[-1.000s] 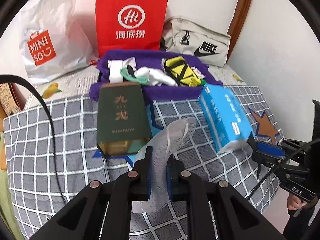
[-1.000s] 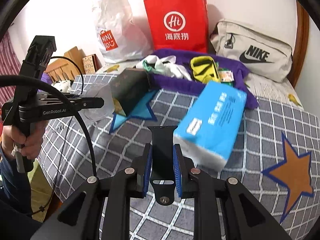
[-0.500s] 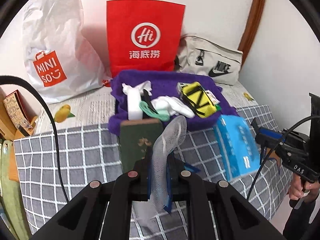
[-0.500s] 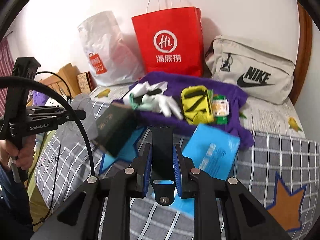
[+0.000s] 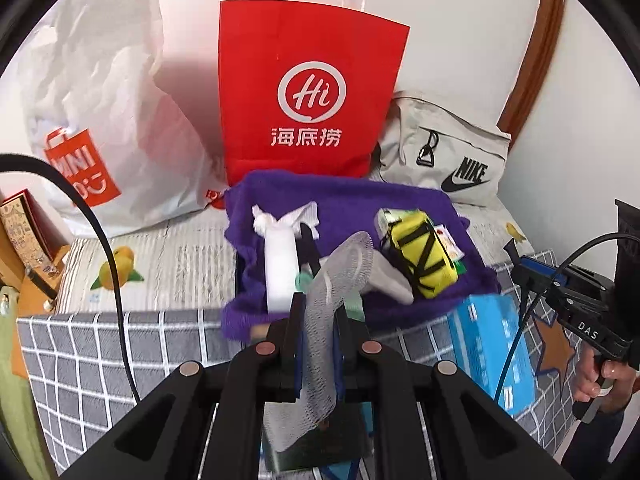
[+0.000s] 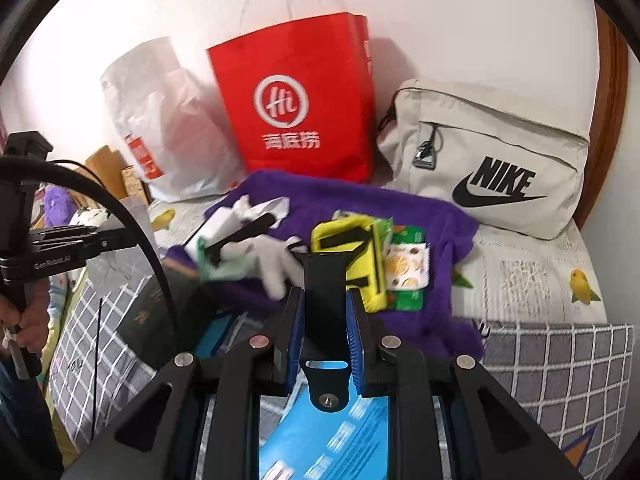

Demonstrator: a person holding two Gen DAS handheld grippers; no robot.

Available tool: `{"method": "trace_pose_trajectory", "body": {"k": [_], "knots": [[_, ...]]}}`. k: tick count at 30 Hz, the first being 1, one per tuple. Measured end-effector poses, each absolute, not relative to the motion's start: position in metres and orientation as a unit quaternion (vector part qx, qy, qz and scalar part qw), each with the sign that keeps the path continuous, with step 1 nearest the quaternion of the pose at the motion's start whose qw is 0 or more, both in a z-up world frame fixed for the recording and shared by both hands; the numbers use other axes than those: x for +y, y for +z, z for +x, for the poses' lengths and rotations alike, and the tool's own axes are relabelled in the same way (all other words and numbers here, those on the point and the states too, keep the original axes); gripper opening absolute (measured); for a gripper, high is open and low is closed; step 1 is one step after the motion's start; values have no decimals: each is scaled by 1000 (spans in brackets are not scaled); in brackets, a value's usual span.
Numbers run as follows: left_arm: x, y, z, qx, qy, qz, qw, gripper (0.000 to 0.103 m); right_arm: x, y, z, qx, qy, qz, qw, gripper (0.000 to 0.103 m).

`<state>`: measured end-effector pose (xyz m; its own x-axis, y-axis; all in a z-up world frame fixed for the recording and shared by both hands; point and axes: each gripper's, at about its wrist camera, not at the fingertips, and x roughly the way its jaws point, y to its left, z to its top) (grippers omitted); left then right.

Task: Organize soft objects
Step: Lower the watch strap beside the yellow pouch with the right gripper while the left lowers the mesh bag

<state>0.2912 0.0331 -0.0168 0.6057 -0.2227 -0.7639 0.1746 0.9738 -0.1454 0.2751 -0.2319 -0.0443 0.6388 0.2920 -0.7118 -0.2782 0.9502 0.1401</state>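
Left tongs (image 5: pixel 318 344): clamped tight on a strip of white mesh netting (image 5: pixel 320 320), held over the front edge of the purple cloth (image 5: pixel 360 204).
Right tongs (image 6: pixel 322 340): closed narrowly on a flat black strap (image 6: pixel 324 304), likewise over the bed near the cloth's front edge.
Beneath both: blue tissue pack (image 6: pixel 324 436) and dark green box (image 5: pixel 316 444) on the checked bedspread (image 5: pixel 100 360).
On the cloth already: white roll (image 5: pixel 280 264), white glove (image 6: pixel 260 256), yellow-black pouch (image 5: pixel 420 264), snack packet (image 6: pixel 406 276). Judged partway done: two items in hand, not yet set down; tissue pack possibly outstanding.
Behind: red paper bag (image 5: pixel 312 92), white plastic bag (image 5: pixel 100 120), beige sling bag (image 6: pixel 488 160) against the wall.
Right view only: glove's shape, the packet in full. Left view only: netting, green box clearly.
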Motion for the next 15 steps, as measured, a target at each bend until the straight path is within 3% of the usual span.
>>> {"method": "trace_pose_trajectory", "body": {"k": [15], "knots": [[19, -23, 355, 431, -115, -32, 894, 11, -243, -44, 351, 401, 130, 15, 907, 21]]}}
